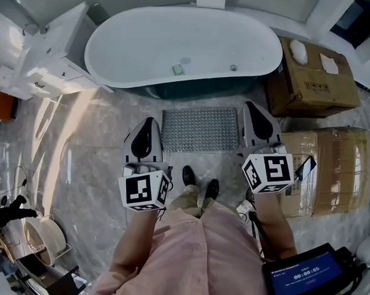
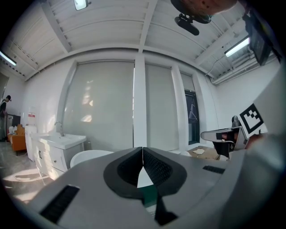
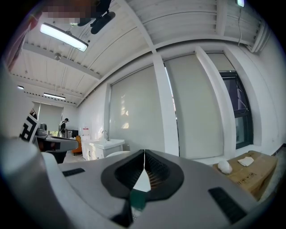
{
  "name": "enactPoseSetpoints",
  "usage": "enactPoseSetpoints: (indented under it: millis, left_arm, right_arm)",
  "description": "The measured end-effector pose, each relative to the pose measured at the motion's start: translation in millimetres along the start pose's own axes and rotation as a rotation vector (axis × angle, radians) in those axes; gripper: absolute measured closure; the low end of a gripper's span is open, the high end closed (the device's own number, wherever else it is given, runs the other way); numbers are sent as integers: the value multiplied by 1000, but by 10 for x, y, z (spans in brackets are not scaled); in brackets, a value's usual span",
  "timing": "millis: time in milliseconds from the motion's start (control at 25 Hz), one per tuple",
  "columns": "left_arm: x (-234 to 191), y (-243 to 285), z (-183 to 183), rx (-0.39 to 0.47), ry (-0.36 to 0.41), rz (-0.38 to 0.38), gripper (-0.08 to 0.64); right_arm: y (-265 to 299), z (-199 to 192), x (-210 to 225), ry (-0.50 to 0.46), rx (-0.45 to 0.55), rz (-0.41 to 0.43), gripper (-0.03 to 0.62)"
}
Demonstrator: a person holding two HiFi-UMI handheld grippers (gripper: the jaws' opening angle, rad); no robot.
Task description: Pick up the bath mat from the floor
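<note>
Both tools are closed and empty. In the left gripper view the ribbed black pads of the left tool meet along one thin line with nothing between them, and the right gripper view shows the same for the right tool.

From the head view, the person holds the left tool and the right tool side by side, pointing away from the body towards the bathtub. The bath mat, a grey knobbly rectangle, lies flat on the marble floor in the gap between the two tools. Its left edge is just inside the left tool's tip and its right edge just inside the right tool's body. Neither tool touches it. The mat's far edge lies near the foot of the bathtub, and the person's black shoes stand behind its near edge.

Beyond the right tool's outer side sit a cardboard box and, nearer the person, a film-wrapped carton. Off the left tool's outer side, further ahead, stands a white washbasin cabinet.

Both gripper views look level across the room at tall blinds, not down at the floor. In the right gripper view a white lump rests on the box ahead and to the right of the tool's tip.
</note>
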State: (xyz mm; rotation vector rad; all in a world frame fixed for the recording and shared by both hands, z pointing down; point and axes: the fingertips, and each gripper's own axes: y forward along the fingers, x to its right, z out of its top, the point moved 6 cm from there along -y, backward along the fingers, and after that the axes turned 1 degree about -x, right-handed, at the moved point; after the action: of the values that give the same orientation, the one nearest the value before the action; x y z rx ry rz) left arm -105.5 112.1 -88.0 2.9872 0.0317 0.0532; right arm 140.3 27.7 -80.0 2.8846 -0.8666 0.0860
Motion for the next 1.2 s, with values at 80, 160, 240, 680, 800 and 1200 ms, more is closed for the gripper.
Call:
enactPoseSetpoints:
  millis: [80, 160, 240, 680, 800, 1200]
  left_arm:
    - [-148, 51, -28, -5, -11, -3, 534]
    - [-305, 88, -88, -8, -27, -2, 534]
    - [-460, 144, -113, 1, -40, 1, 534]
    - [-733, 560, -48, 28, -59, -53, 534]
    - [-725, 626, -40, 31, -53, -65, 535]
    - [-578, 820, 161, 61, -20, -71, 534]
  right_arm:
    - [128, -25, -81, 1, -12, -4, 575]
    - [241, -57, -179, -3, -18, -4, 574]
    - [352, -44, -267, -16, -15, -5, 575]
    - [686, 99, -361, -57, -1, -47, 575]
    - [704, 114, -313, -58, 6, -61, 575]
    - [755, 281, -63, -61, 38, -66, 575]
